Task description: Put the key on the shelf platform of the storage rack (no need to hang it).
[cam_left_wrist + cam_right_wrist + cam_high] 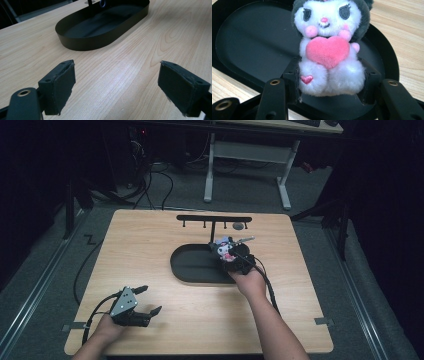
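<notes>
plush toy (329, 50): ears cut by top edge | tray (249, 45): left rim cropped, bottom partly hidden

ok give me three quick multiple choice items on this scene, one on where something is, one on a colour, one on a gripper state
1. Where is the plush toy?
A. lying on the bare table near the left gripper
B. held over the right end of the tray
C. hanging from the rack

2. What colour is the heart on the toy's chest?
A. pink
B. blue
C. yellow

3. How is the left gripper?
A. shut on the toy
B. shut on the tray rim
C. open and holding nothing

Answers: 1 B, the right gripper holds it above the tray. 2 A, the right gripper view shows a pink heart. 3 C, its jaws stand wide apart over bare wood.
</notes>
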{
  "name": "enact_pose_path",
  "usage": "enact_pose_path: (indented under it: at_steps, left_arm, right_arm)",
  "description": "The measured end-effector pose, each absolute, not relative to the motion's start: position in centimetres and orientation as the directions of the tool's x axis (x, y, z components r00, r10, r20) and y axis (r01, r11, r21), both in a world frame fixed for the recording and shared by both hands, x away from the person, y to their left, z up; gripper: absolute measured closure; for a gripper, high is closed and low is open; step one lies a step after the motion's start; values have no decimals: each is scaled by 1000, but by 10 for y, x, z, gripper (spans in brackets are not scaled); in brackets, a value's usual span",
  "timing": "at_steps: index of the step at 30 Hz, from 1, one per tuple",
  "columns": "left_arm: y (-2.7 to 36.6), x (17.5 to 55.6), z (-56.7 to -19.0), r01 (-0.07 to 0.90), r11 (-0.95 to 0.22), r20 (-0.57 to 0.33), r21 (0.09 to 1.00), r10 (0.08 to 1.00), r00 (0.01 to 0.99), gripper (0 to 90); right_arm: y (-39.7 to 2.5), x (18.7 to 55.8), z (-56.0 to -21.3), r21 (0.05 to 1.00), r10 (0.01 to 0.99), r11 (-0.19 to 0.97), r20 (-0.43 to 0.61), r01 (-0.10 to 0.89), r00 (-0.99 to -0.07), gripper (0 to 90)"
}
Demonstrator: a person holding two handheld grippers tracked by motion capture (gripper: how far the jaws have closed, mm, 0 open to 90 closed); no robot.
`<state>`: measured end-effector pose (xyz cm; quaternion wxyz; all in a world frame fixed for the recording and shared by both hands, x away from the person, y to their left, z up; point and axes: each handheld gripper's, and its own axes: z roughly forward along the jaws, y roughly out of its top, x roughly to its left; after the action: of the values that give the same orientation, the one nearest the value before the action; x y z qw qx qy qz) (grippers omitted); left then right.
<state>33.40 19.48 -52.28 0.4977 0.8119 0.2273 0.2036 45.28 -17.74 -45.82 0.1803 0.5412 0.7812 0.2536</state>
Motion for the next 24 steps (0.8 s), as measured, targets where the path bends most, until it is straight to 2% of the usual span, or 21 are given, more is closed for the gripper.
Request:
enact_pose_path:
  at_steps: [24]
  left_arm:
    - [194, 334, -523, 166, -401, 105, 901, 573, 813, 154]
  right_arm:
    - [-187, 442, -480, 526, 939, 291, 4, 799, -345, 470]
